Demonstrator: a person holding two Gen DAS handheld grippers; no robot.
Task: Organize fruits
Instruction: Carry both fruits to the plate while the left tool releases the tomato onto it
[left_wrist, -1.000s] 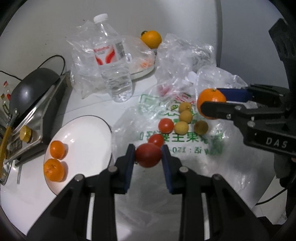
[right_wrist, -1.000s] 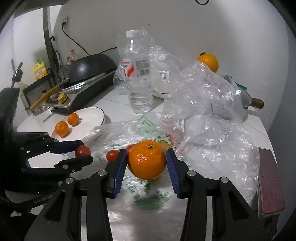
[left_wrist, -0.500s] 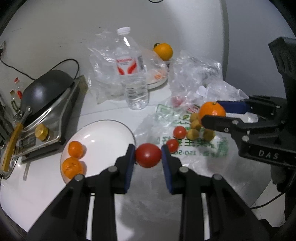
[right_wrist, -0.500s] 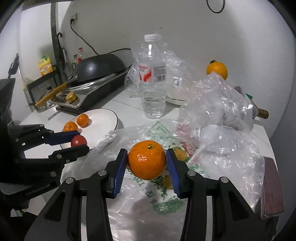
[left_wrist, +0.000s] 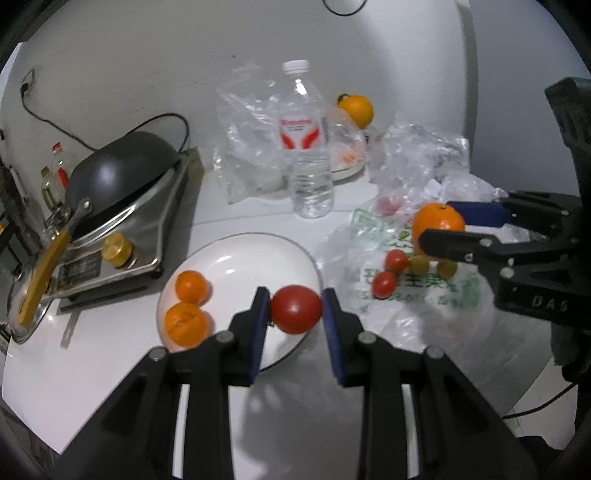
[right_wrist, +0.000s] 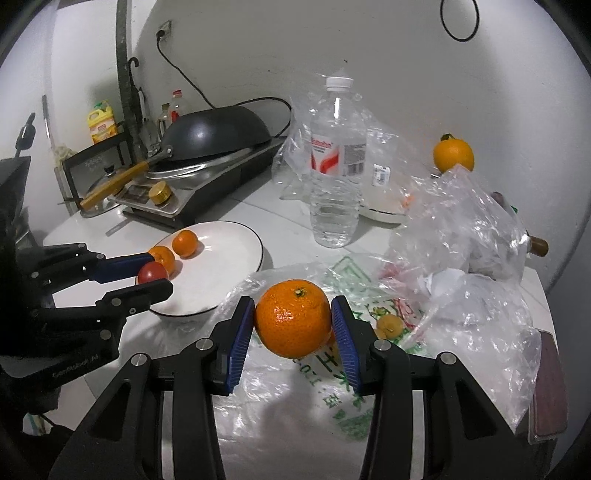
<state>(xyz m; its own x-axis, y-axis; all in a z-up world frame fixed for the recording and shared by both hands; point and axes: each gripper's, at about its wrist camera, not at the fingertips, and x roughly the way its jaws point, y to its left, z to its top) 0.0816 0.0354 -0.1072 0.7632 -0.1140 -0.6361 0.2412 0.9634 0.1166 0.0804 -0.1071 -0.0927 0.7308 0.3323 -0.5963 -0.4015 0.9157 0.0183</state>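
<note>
My left gripper (left_wrist: 295, 308) is shut on a red tomato (left_wrist: 296, 309) and holds it above the near edge of a white plate (left_wrist: 240, 254). Two small oranges (left_wrist: 190, 286) lie on the plate's left side. My right gripper (right_wrist: 293, 323) is shut on a large orange (right_wrist: 293, 324) above a printed plastic bag (right_wrist: 332, 398). In the left wrist view the right gripper (left_wrist: 443, 225) shows at right with its orange. Small tomatoes (left_wrist: 389, 271) and yellowish fruits (left_wrist: 421, 264) lie on the bag. In the right wrist view the left gripper (right_wrist: 151, 273) hovers at the plate (right_wrist: 229, 258).
A water bottle (left_wrist: 306, 147) stands behind the plate. A wok (left_wrist: 118, 173) on a stove sits at left. Crumpled clear bags (right_wrist: 461, 229) lie at right, and another orange (right_wrist: 453, 155) sits on a far dish. A dark red object (right_wrist: 550, 387) lies at the table's right edge.
My left gripper has carried the tomato leftward from over the bag to over the plate's edge. My right gripper has lifted and pulled back with the orange.
</note>
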